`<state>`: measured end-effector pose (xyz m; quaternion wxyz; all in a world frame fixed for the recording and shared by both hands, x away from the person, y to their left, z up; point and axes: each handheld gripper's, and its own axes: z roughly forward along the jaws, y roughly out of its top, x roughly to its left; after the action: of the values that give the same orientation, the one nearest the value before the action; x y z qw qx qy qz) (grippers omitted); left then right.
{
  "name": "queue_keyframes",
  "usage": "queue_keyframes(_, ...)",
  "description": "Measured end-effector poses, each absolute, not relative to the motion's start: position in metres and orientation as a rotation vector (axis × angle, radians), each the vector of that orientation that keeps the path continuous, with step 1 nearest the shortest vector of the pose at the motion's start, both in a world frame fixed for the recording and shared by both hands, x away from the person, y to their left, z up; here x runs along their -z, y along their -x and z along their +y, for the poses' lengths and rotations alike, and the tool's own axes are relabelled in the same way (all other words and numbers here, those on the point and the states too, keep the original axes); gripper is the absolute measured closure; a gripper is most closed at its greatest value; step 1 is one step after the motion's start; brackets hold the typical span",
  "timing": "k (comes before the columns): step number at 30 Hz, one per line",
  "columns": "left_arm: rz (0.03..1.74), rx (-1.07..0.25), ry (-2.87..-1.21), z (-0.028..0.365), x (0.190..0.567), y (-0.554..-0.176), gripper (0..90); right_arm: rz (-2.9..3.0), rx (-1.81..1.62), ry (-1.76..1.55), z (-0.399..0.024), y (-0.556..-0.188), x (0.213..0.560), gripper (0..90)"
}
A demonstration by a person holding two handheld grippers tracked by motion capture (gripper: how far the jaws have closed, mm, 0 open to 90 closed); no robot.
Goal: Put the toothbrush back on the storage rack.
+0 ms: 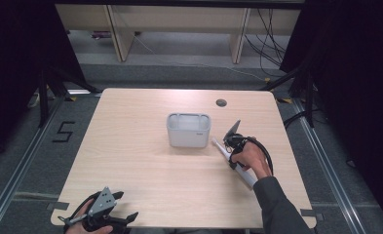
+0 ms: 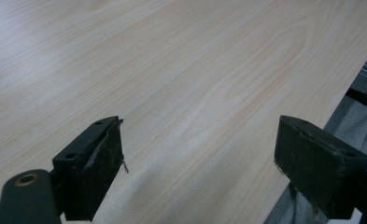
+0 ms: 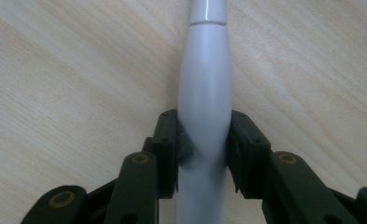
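Wooden table (image 1: 145,165), right tongs (image 3: 204,149) clamping smooth pale-grey tapered handle (image 3: 204,88)

In the right gripper view the grey handle (image 3: 204,93) ran off the top and bottom edges, so neither end showed. In the high view the right hand (image 1: 250,157) covered its middle. The grey tub's (image 1: 188,129) inside was too small to read. The left tool (image 1: 101,214) was cut by the bottom edge.
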<state>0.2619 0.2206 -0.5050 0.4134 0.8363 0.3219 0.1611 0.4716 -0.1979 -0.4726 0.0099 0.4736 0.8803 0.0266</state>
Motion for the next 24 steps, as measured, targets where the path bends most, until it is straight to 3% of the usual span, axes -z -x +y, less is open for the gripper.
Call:
queue_keyframes(12,0.823,-0.381,-2.082,0.219,0.506,-0.261,14.7,2.755,-0.147,-1.44,-0.212,-0.469,0.468,66.7)
queue_keyframes(24,0.817,-0.377,-2.116,0.221,0.505,-0.261,14.7,2.637,-0.409,-1.502,-0.23,-0.459,0.428,66.7)
